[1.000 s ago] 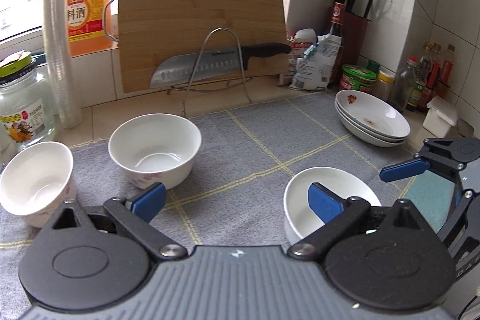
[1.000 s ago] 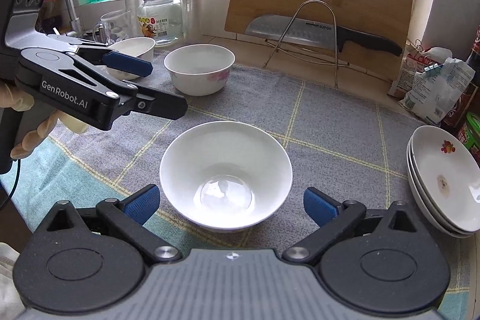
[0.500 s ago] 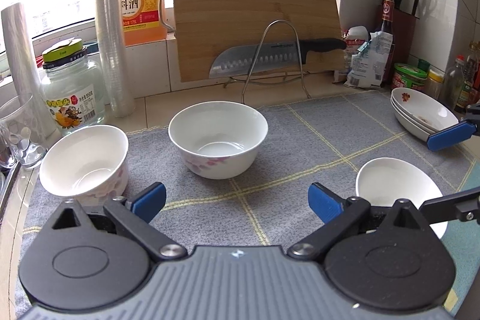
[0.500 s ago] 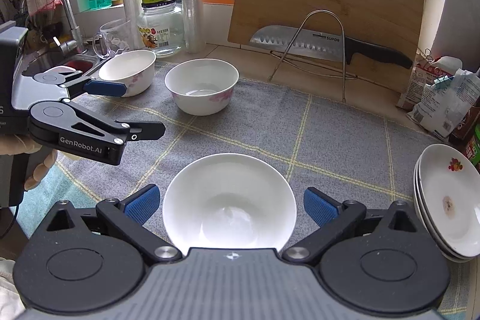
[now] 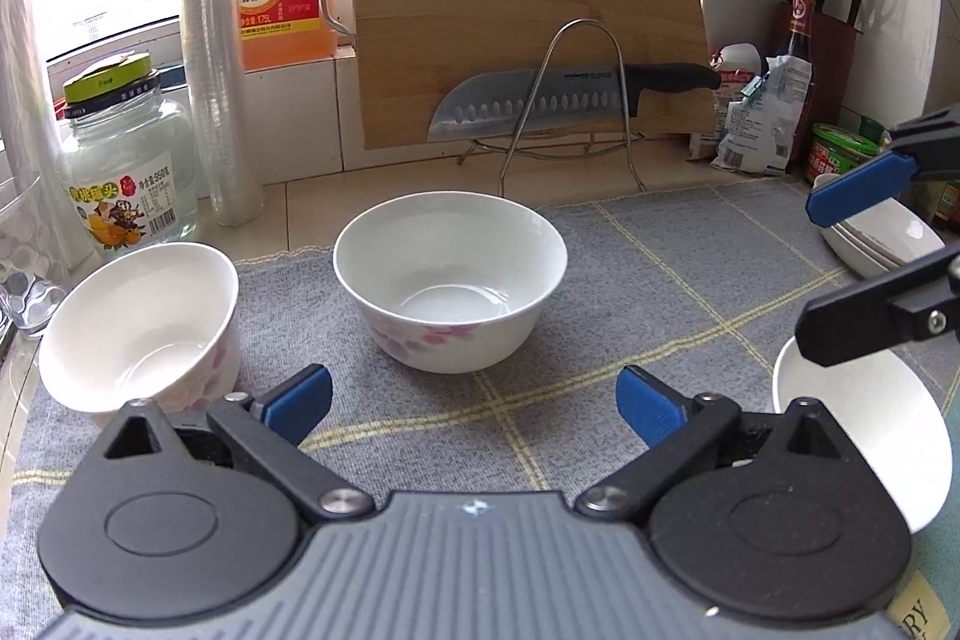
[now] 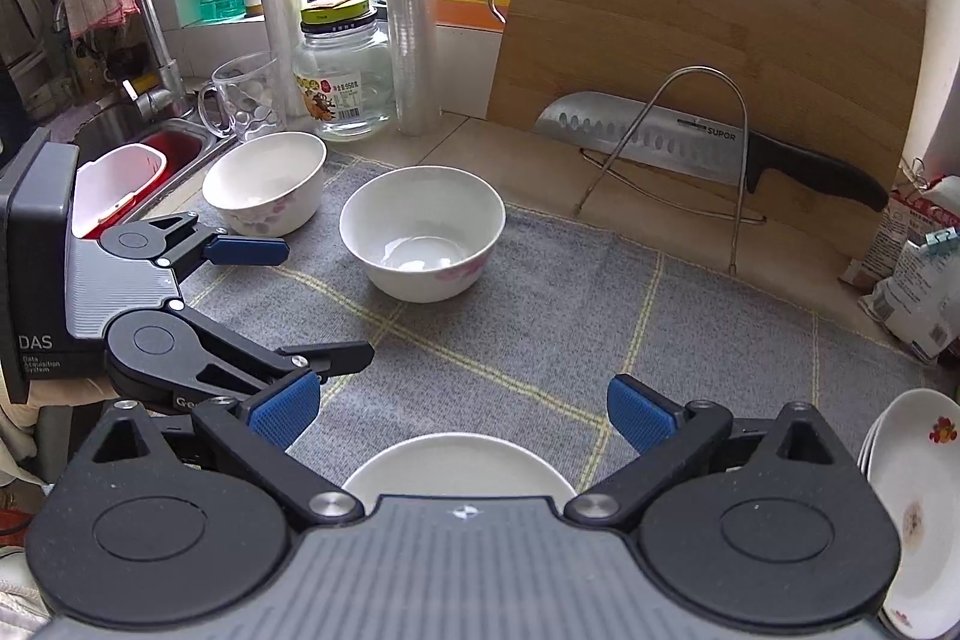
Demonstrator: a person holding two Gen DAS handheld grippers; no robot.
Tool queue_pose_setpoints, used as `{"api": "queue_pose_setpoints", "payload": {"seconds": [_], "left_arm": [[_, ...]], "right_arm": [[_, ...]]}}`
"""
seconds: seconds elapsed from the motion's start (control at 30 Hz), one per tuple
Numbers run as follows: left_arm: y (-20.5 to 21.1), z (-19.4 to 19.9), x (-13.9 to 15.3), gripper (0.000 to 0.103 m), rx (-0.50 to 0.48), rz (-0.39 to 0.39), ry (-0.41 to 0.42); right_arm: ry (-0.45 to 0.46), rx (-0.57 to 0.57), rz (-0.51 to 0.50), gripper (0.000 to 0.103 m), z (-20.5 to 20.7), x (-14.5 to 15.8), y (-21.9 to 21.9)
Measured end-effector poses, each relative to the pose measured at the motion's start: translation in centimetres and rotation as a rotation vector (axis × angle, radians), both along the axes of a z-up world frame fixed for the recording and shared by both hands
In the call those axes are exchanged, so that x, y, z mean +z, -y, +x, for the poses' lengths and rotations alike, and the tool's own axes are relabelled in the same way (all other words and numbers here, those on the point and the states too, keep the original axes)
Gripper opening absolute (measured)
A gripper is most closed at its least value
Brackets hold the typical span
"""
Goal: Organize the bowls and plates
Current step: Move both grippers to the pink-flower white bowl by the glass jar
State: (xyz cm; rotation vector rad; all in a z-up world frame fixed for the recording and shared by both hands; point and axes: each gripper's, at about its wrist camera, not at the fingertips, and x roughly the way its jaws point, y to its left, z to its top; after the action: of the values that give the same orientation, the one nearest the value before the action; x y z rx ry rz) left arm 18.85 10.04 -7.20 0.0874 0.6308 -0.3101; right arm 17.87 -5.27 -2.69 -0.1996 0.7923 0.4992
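A white bowl with pink flowers (image 5: 450, 274) (image 6: 423, 232) stands mid-cloth, straight ahead of my open, empty left gripper (image 5: 474, 403) (image 6: 312, 304). A second flowered bowl (image 5: 141, 328) (image 6: 264, 181) sits to its left by the sink. A plain white bowl (image 5: 870, 430) (image 6: 456, 466) lies just below my right gripper (image 6: 461, 409) (image 5: 840, 268), which is open above the bowl's near rim and holds nothing. A stack of shallow white plates (image 6: 912, 508) (image 5: 882, 238) rests at the cloth's right edge.
A grey checked cloth (image 6: 690, 340) covers the counter. Behind it a bamboo cutting board (image 6: 708, 16) and a large knife (image 6: 690, 142) lean on a wire rack. A glass jar (image 5: 120, 172), a sleeve of plastic cups (image 5: 222, 70) and a sink (image 6: 150, 148) lie left; food packets (image 5: 756, 118) right.
My left gripper has swung left and now faces the middle flowered bowl. My right gripper has drawn back, so the plain bowl has slid down under its body in that view.
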Motion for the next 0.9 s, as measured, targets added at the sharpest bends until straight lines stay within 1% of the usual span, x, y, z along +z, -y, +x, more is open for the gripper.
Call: {"api": "queue_pose_setpoints", "payload": {"seconds": [0.1, 0.3, 0.5, 0.67, 0.9], "left_arm": [[0.3, 0.7, -0.3, 0.1, 0.003, 0.027, 0.013], [0.8, 2.0, -0.9, 0.1, -0.006, 0.06, 0.029], [1.0, 3.0, -1.3, 0.1, -0.018, 0.077, 0.041], [0.8, 3.3, -1.5, 0.1, -0.026, 0.075, 0.047], [0.8, 3.6, -1.6, 0.098, -0.041, 0.064, 0.05]], "right_arm": [[-0.012, 0.02, 0.01, 0.103, 1.8, 0.0, -0.6], [-0.068, 0.036, 0.045, 0.103, 5.7, -0.5, -1.1], [-0.11, 0.054, 0.083, 0.103, 9.2, -1.1, -1.7], [-0.122, 0.081, 0.072, 0.102, 11.5, -1.7, -3.1], [-0.136, 0.127, 0.063, 0.099, 13.4, -2.4, -4.7]]}}
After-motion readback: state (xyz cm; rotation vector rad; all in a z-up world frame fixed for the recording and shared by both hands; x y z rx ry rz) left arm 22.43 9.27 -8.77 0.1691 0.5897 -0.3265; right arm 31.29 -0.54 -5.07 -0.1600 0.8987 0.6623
